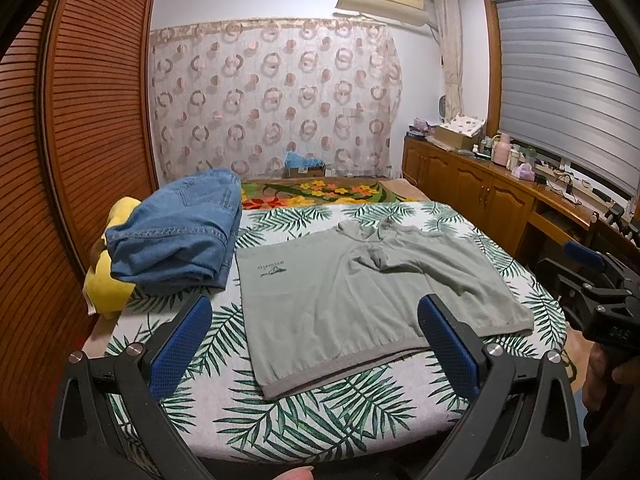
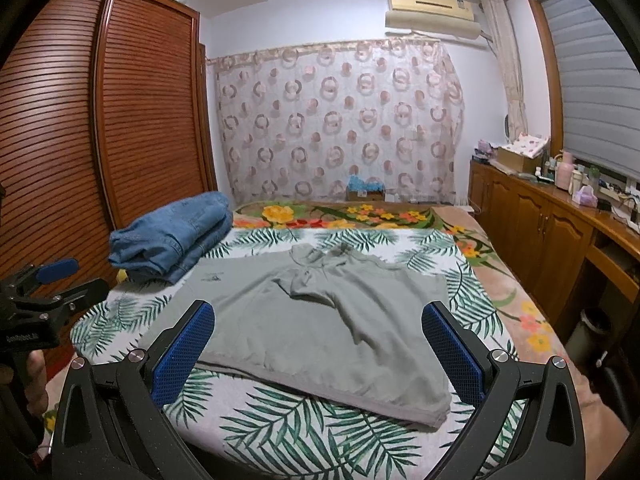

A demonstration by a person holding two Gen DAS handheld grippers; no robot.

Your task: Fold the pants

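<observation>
The grey-green pants [image 1: 360,300] lie flat on the leaf-print bed [image 1: 320,420], waistband towards the folded jeans [image 1: 180,236] and legs running rightwards, just ahead of the empty, wide-open left tongs [image 1: 316,352] and right tongs [image 2: 320,356], the hem nearer the right.

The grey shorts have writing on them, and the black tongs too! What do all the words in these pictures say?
Grey shorts: a small dark logo with one line of letters above a drawing, too blurred and tilted to read.
Left tongs, on the black body in the right wrist view: a short white label, too small to read.
Right tongs, on the black body: pale digits, blurred.
Nothing else bears text.
</observation>
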